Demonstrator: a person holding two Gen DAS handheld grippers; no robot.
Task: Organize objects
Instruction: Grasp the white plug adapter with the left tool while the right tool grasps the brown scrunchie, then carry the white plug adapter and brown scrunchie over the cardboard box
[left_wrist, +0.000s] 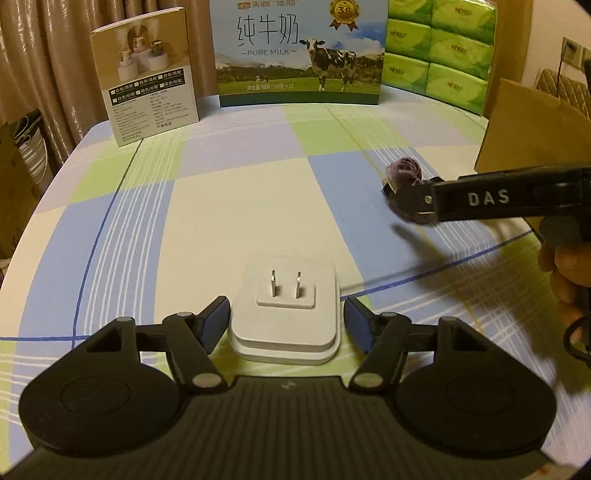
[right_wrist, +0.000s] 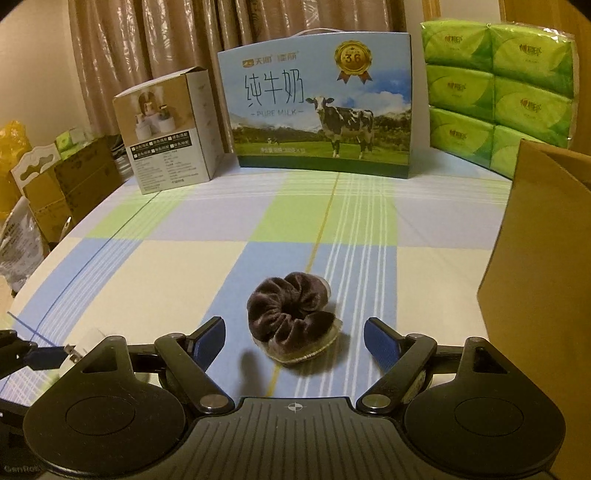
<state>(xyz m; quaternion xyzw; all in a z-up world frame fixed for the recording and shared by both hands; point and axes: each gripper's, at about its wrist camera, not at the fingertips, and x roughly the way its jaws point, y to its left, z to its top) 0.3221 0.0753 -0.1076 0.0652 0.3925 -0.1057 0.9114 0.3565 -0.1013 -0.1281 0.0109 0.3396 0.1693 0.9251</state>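
Note:
A white plug adapter (left_wrist: 284, 314) lies prongs-up on the checked tablecloth, between the fingers of my left gripper (left_wrist: 285, 323). The jaws stand close on both sides with small gaps, open. A dark brown velvet scrunchie (right_wrist: 291, 317) on a small clear disc lies between the open fingers of my right gripper (right_wrist: 294, 341), untouched. The scrunchie also shows in the left wrist view (left_wrist: 406, 181), partly hidden by the right gripper's black finger (left_wrist: 498, 197). A brown cardboard box (right_wrist: 543, 280) stands at the right.
At the table's back stand a small humidifier carton (right_wrist: 170, 144), a pure-milk gift box (right_wrist: 321, 107) and a green tissue pack (right_wrist: 498, 85). Cardboard boxes and bags (right_wrist: 70, 184) sit off the table's left edge. Curtains hang behind.

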